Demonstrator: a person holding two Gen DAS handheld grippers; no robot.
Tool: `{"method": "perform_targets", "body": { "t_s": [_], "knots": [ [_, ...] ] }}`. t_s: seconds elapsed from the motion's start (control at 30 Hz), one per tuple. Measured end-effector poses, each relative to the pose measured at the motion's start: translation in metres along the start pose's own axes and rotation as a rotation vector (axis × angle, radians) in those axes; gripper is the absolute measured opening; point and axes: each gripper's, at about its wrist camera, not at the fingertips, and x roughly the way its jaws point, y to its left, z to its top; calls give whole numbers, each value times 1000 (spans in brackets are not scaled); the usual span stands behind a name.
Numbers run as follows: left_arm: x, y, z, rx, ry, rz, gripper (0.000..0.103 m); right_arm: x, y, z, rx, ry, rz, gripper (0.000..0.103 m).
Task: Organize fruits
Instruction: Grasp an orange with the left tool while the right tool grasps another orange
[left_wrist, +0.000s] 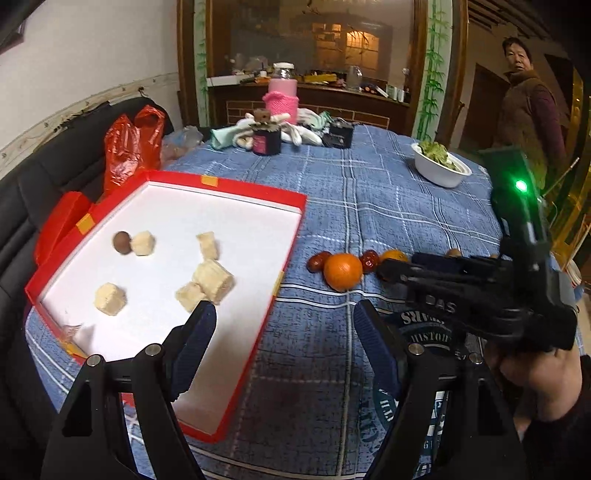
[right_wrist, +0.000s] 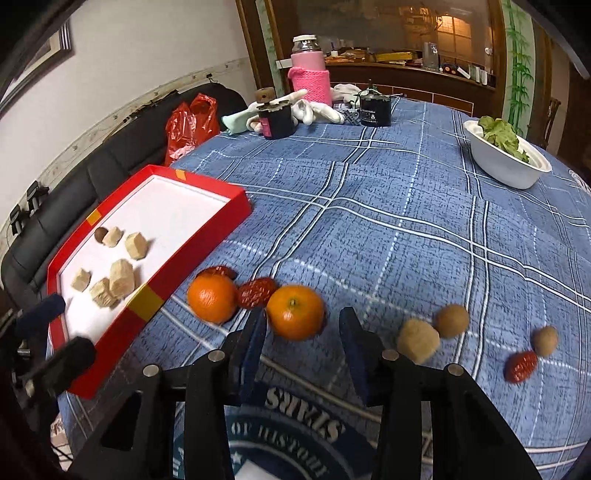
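**Right jaws around an orange, left jaws wide over the tray's corner**

My right gripper (right_wrist: 302, 334) has its two fingers on either side of an orange (right_wrist: 294, 312), a narrow gap showing on each side; the pads do not press it that I can see. My left gripper (left_wrist: 284, 325) hangs wide with nothing between its fingers, over the near corner of the red tray (left_wrist: 286, 258).

The tray has a white floor and a low red wall. In it lie five pale cut chunks (left_wrist: 212, 278) and one small brown round fruit (left_wrist: 121, 242), touching one of the chunks. Its far half is bare.

On the blue checked cloth (right_wrist: 406, 221), just beside the tray's long wall, sit a second orange (right_wrist: 211, 298) and two red dates (right_wrist: 255, 293), one between the two oranges and touching both. To the right lie a pale chunk (right_wrist: 418, 339), two small brown fruits (right_wrist: 451, 320) and another red date (right_wrist: 521, 365), apart from one another.

Further off stands a white bowl (right_wrist: 506, 171) of green leaves, and at the far edge a pink-sleeved jar (right_wrist: 309, 75), two dark tubs and some white gloves. The middle of the cloth is open. A red bag (left_wrist: 133, 144) lies beyond the tray, and a person (left_wrist: 528, 107) stands at the far right.
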Motion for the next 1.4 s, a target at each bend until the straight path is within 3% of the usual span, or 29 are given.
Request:
{"method": "perform_targets", "body": {
  "t_s": [0.07,0.13,0.3,0.43,0.6,0.77,0.87,0.9,0.97,1.4],
  "knots": [
    [4,-3,1,4,8,-11,77,6,0,1,-6,13,11,42],
    [5,-5,3,-3,9,-22,77,4,-1,0,3,4,30,34],
    [11,-18,9,-1,6,-51,77,-25,-15,-4,53,-75,20,34],
    [30,-40,12,26,47,-76,77,-48,-38,-11,124,-146,35,34],
    [58,-49,14,26,106,-18,60,-55,-59,-14,187,-180,79,34],
    [73,-48,17,1,128,9,57,-60,-60,-13,186,-188,116,34],
    [82,-46,19,-20,156,-14,39,-63,-57,-14,180,-200,124,34],
    [82,-46,20,-23,154,-22,34,-64,-57,-13,180,-204,126,34],
    [80,-51,20,5,147,-7,32,-64,-57,-13,180,-207,130,34],
    [30,-48,-6,16,123,-131,32,-67,-55,-13,186,-201,85,34]
  ]
}}
